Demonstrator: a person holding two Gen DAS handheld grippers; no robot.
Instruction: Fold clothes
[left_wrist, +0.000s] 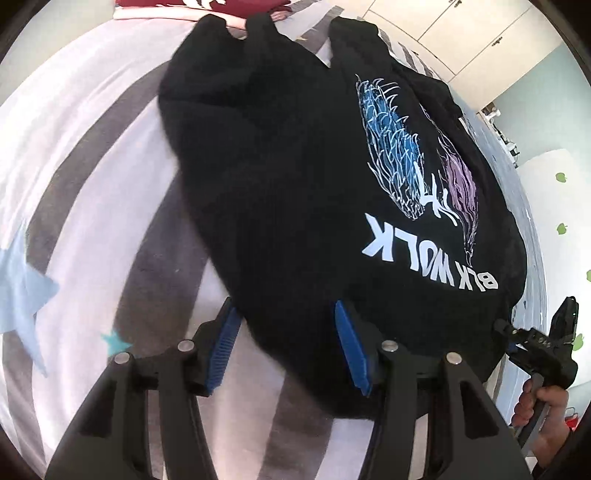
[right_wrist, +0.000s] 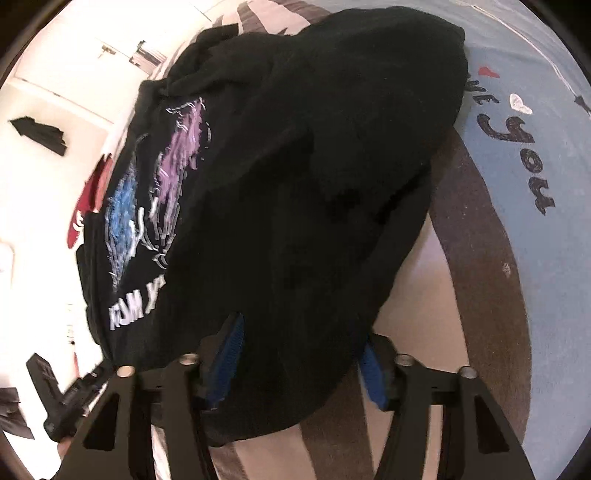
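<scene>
A black T-shirt with a blue and purple wolf print and white lettering lies spread on the bed, over a striped cover with pale blue stars. Its near hem is bunched up towards both grippers, while the far end, with a sleeve, stretches away towards a red garment at the head of the bed.

The left gripper has its jaws set wide, and the near-left part of the hem sits in the gap between the blue pads; I cannot say the cloth is pinched. The right gripper stands the same way at the near-right part of the hem, jaws wide, dark fabric filling the space between them. Its view is blurred, so whether the cloth is actually touched is hard to tell.

Taking the hem at two spread points seems meant to keep the edge straight, so the near half can be carried over the print in one even fold. The loose bulge of cloth between the grippers could sag and crease the fold.
</scene>
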